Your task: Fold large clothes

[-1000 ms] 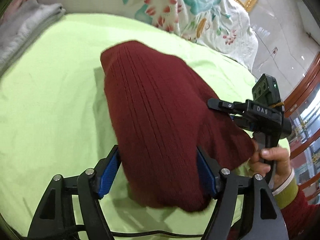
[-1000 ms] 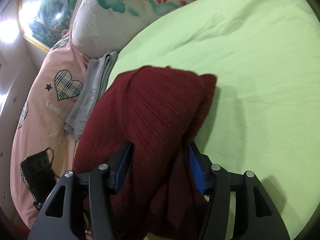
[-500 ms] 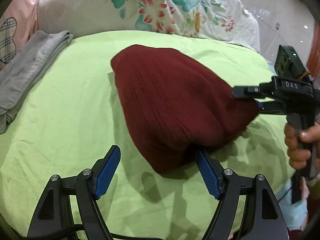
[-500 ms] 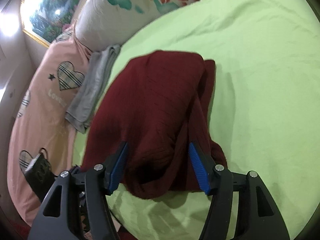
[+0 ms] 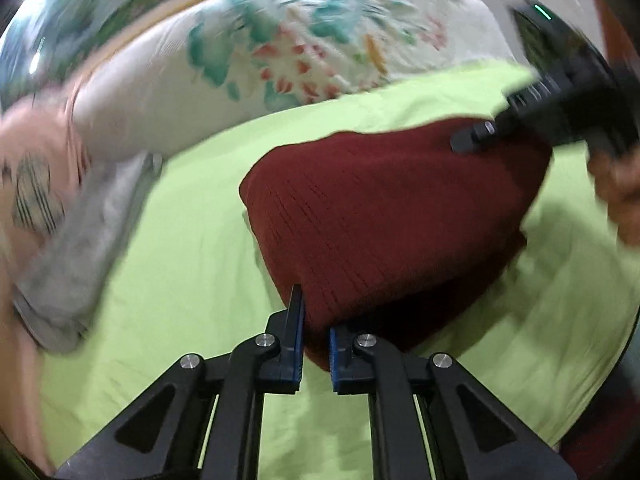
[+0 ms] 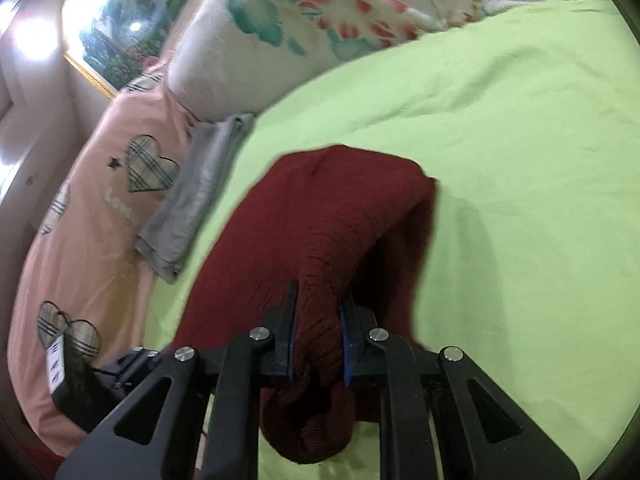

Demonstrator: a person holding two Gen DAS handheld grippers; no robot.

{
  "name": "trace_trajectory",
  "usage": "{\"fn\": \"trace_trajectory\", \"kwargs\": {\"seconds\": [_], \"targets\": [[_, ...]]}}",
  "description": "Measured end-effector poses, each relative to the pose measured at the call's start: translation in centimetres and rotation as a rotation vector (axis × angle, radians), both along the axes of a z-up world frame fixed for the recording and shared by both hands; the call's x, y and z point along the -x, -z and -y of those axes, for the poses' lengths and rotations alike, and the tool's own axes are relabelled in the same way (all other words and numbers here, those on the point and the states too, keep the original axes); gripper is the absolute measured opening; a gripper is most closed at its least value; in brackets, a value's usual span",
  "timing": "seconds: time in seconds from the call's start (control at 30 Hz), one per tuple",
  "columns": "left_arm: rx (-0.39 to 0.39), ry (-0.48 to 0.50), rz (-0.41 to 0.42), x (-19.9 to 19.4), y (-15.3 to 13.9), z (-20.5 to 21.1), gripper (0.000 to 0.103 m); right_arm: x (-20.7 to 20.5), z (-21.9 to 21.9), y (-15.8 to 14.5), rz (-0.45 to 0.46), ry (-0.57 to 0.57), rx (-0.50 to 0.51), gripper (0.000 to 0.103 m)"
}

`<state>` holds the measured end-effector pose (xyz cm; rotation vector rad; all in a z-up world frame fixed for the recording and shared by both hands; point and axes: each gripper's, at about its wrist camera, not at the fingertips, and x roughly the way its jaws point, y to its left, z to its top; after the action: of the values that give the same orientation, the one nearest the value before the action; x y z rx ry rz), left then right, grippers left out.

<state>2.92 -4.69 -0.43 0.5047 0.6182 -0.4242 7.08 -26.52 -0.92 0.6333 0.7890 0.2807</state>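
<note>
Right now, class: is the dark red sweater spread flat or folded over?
Folded over: the sweater lies doubled in a compact bundle on the green sheet, with both grippers clamping its near edge.

sweater (image 5: 380,216) | dark red ribbed knit | folded | bunched on bed

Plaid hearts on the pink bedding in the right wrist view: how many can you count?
4 show: one large plaid heart near the grey folded cloth, one partial at the left edge, and two overlapping lower down. More may be hidden.
</note>
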Motion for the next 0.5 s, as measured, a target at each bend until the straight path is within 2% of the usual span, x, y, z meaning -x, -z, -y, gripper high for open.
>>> {"fn": "trace_trajectory", "kwargs": {"seconds": [0.1, 0.17, 0.2, 0.23, 0.27, 0.3, 0.4, 0.5], "targets": [[-0.075, 0.039, 0.017, 0.7, 1.7, 1.3, 0.008, -0.6, -0.1, 2.7, -0.083, -0.006, 0.022, 0.019], [-0.071, 0.043, 0.0, 0.6, 1.8, 1.3, 0.009, -0.7, -0.4, 3.9, -0.105, 0.008, 0.031, 0.023], [-0.062, 0.048, -0.011, 0.6, 1.7, 1.1, 0.013, -0.7, -0.3, 4.1, -0.106, 0.015, 0.028, 0.027], [-0.04, 0.056, -0.033, 0.6, 1.3, 0.6, 0.018, -0.6, -0.1, 4.0, -0.106, 0.028, 0.018, 0.031], [-0.016, 0.067, -0.055, 0.5, 1.0, 0.1, 0.021, -0.4, 0.2, 3.7, -0.107, 0.041, 0.014, 0.041], [0.02, 0.086, -0.095, 0.5, 0.5, -0.9, 0.03, -0.1, 0.8, 3.3, -0.11, 0.063, 0.021, 0.047], [0.082, 0.103, -0.128, 0.6, -0.7, -3.0, 0.038, 1.1, 2.3, 1.4, -0.08, 0.111, 0.031, 0.047], [0.224, 0.122, -0.181, -0.7, -2.6, -5.2, 0.039, 1.9, 2.9, -1.2, -0.007, 0.156, 0.046, 0.047]]}}
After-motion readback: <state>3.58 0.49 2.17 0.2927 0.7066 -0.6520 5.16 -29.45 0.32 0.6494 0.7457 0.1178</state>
